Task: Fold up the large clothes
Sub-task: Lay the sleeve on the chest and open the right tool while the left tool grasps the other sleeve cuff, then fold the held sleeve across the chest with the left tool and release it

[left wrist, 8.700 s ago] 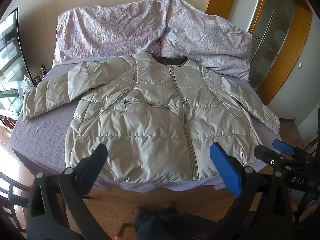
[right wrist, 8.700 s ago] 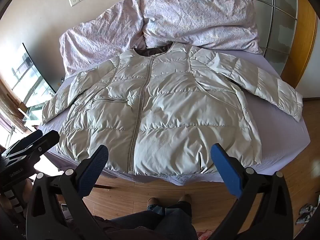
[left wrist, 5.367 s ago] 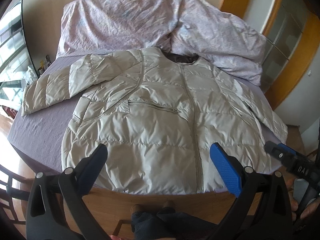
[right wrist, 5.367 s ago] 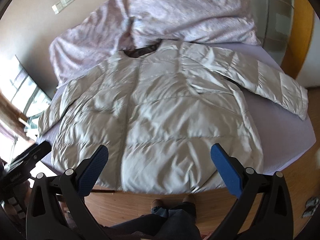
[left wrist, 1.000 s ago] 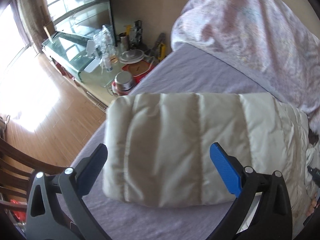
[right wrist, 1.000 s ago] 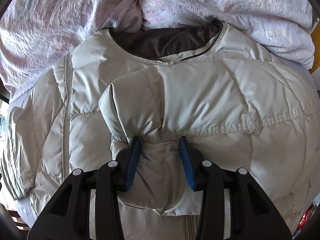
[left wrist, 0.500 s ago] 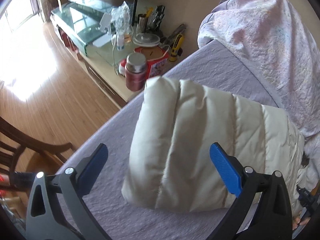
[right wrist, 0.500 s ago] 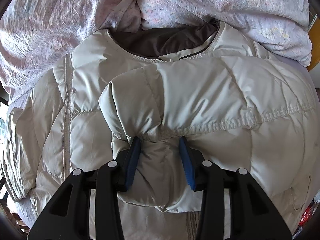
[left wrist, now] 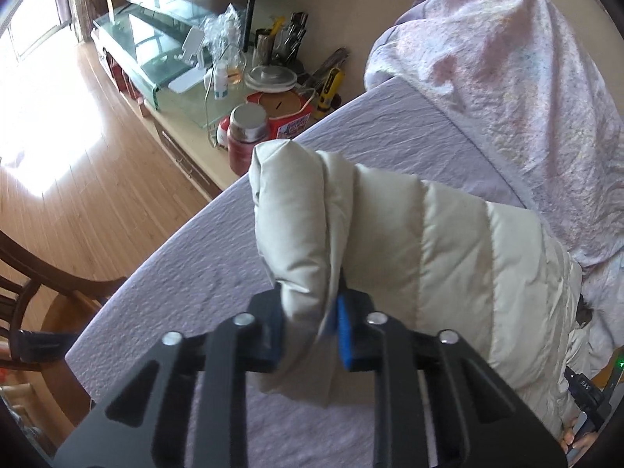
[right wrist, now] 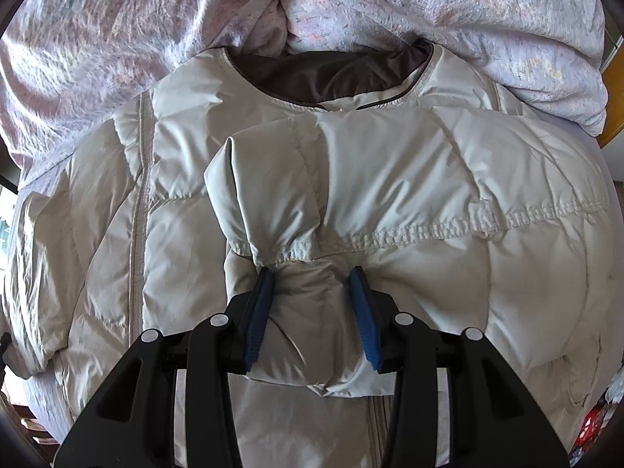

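Half a second ago the left gripper (left wrist: 312, 327) hung with its blue pads wide apart over the cuff; now they pinch the end of the sleeve of the pale beige quilted puffer jacket (left wrist: 448, 241), lifted at frame centre above the lilac bedsheet (left wrist: 187, 284). The right gripper (right wrist: 312, 316) is unchanged, clamped on the cuff of the other sleeve, folded across the jacket's chest in the middle of its view. The crumpled pink floral duvet (right wrist: 429, 4) fills the top there.

Left gripper (left wrist: 308, 335) now clamped on sleeve cuff (left wrist: 300, 226), cuff apparently lifted.
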Demonstrator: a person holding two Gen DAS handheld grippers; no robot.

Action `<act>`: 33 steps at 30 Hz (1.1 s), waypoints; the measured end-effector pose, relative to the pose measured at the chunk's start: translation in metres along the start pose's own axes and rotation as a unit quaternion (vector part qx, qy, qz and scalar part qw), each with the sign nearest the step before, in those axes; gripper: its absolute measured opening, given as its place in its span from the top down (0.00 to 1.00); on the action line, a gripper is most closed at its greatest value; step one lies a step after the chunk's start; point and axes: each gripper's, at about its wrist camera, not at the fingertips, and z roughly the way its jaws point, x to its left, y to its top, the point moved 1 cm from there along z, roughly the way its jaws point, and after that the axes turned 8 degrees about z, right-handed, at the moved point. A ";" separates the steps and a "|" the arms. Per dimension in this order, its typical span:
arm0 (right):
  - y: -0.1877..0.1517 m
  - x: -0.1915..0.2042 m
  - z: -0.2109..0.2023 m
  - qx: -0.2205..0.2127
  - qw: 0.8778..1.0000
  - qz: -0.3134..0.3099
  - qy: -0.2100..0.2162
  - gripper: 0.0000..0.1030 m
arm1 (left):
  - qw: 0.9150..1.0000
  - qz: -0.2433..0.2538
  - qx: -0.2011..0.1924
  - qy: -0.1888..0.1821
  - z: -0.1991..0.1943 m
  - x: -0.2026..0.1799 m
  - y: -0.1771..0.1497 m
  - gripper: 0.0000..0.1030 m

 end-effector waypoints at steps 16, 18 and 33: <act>-0.014 -0.021 -0.036 -0.016 0.998 -0.054 0.038 0.46 | 0.981 0.127 -0.103 -0.106 -0.096 -0.174 0.017 0.86; -0.015 -0.028 -0.042 -0.018 0.997 -0.052 0.048 0.43 | 0.976 0.149 -0.101 -0.123 -0.100 -0.205 0.012 0.86; -0.023 -0.111 -0.066 -0.031 0.997 -0.011 0.071 0.40 | 0.938 0.286 -0.037 -0.194 -0.075 -0.389 -0.082 0.86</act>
